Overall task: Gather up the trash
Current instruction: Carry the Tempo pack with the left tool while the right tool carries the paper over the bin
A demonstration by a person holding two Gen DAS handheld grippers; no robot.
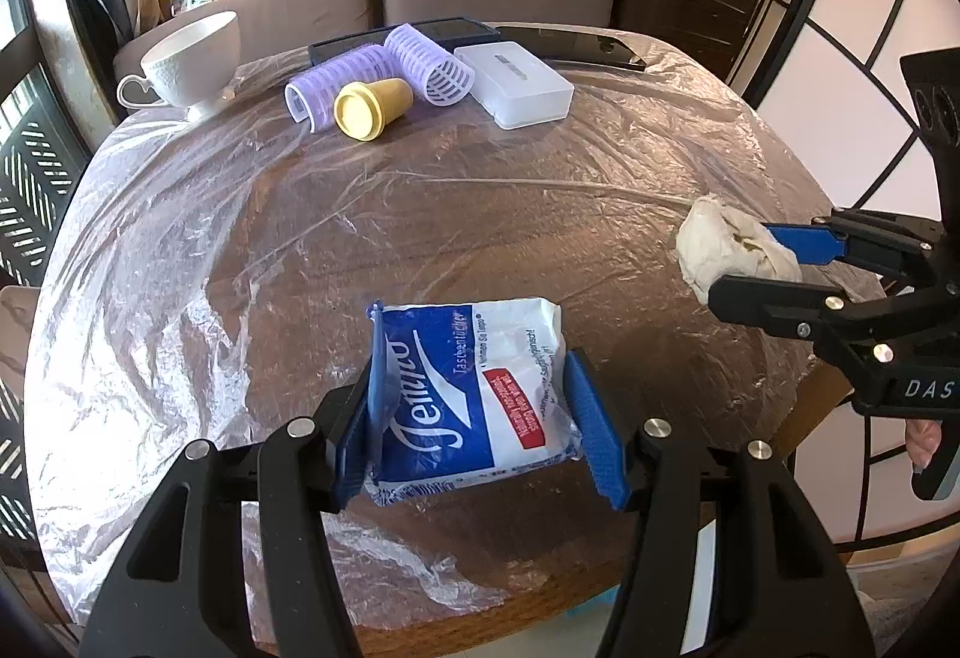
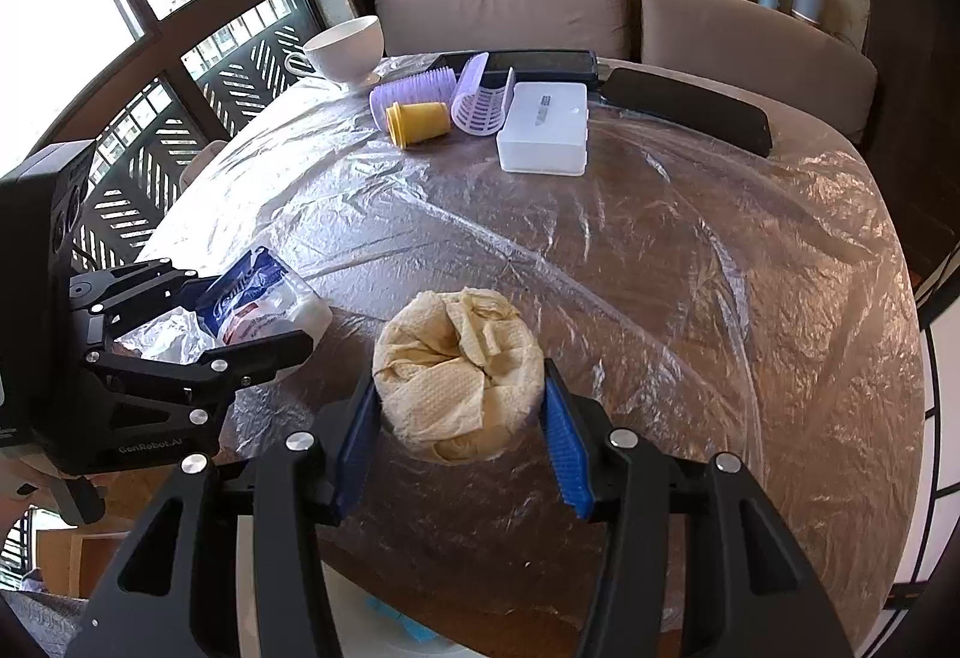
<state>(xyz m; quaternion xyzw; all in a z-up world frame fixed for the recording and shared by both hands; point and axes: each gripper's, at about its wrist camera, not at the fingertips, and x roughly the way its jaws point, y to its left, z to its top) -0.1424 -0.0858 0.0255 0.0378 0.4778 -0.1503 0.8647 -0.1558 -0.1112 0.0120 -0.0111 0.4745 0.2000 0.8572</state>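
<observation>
A blue and white tissue packet (image 1: 474, 394) lies between the blue pads of my left gripper (image 1: 480, 418), which is shut on it near the table's front edge. The packet also shows in the right wrist view (image 2: 258, 298), held by the left gripper (image 2: 252, 310). A crumpled ball of stained white paper (image 2: 459, 373) sits between the pads of my right gripper (image 2: 459, 412), which is shut on it. In the left wrist view the paper ball (image 1: 729, 247) is at the right, held by the right gripper (image 1: 744, 262).
The round wooden table (image 1: 420, 238) is covered in clear plastic film. At the back stand a white teacup (image 1: 192, 58), two purple hair rollers (image 1: 384, 76), a yellow cup on its side (image 1: 372, 106), a white box (image 1: 516, 85) and dark flat devices (image 1: 564, 43). A sofa lies behind.
</observation>
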